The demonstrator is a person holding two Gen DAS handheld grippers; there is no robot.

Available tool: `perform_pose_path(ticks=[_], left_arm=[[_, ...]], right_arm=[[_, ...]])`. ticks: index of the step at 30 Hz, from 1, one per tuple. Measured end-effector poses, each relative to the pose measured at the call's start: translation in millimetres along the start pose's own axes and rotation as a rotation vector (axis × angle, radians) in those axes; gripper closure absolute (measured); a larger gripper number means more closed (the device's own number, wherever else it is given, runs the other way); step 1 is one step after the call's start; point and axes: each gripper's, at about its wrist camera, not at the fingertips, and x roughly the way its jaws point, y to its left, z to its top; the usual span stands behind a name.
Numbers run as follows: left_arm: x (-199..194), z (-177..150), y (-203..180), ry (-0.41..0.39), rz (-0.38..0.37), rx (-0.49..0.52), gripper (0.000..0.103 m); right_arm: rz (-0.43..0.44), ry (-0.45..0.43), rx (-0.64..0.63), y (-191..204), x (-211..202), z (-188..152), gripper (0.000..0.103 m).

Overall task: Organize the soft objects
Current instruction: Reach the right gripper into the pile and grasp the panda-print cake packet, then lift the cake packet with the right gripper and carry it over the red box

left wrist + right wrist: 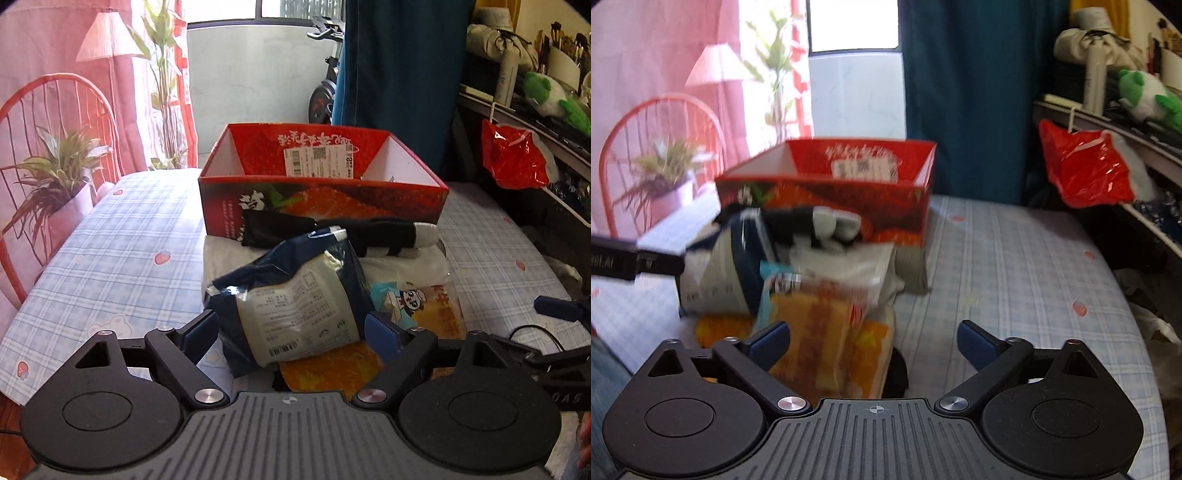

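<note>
The left gripper (291, 332) points forward and downward, its jaws spread wide with the two blue pads well apart and pressing on nothing. The right gripper (873, 338) is tilted down likewise, jaws wide and pads free. In the right wrist view the left gripper reaches in from nine o'clock.

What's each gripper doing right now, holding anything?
Left gripper: open, straddling the dark blue plastic packet, not gripping.
Right gripper: open, empty.
</note>
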Motion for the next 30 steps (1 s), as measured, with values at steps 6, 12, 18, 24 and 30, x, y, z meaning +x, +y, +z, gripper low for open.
perform_pose_path(ticks=[6, 12, 18, 24, 30], left_arm=[[13.7, -2.3, -12.4, 0.074, -0.057, -0.014, 0.025], [21.7, -7.0, -25.1, 0.088, -0.091, 0.031, 0.031], [29.3, -15.7, -25.8, 0.084, -0.163, 0.001, 0.033], [41.9, -19.4, -26.8, 0.099, -0.207, -0.022, 0.042], [42.5, -21.4, -32.4, 0.109, -0.268, -0.008, 0.050]], right_arm=[[0.062, 0.057, -0.031, 4.1, 15.7, -17.9, 0.030], [0.102, 0.061, -0.101, 14.6, 22.3, -23.9, 0.038], [0.142, 0.067, -0.129, 20.7, 34.2, -28.4, 0.048], [0.162, 0.044, -0.185, 30.0, 37.8, -30.4, 0.048], [0.201, 0.031, -0.206, 34.4, 38.1, -30.9, 0.050]])
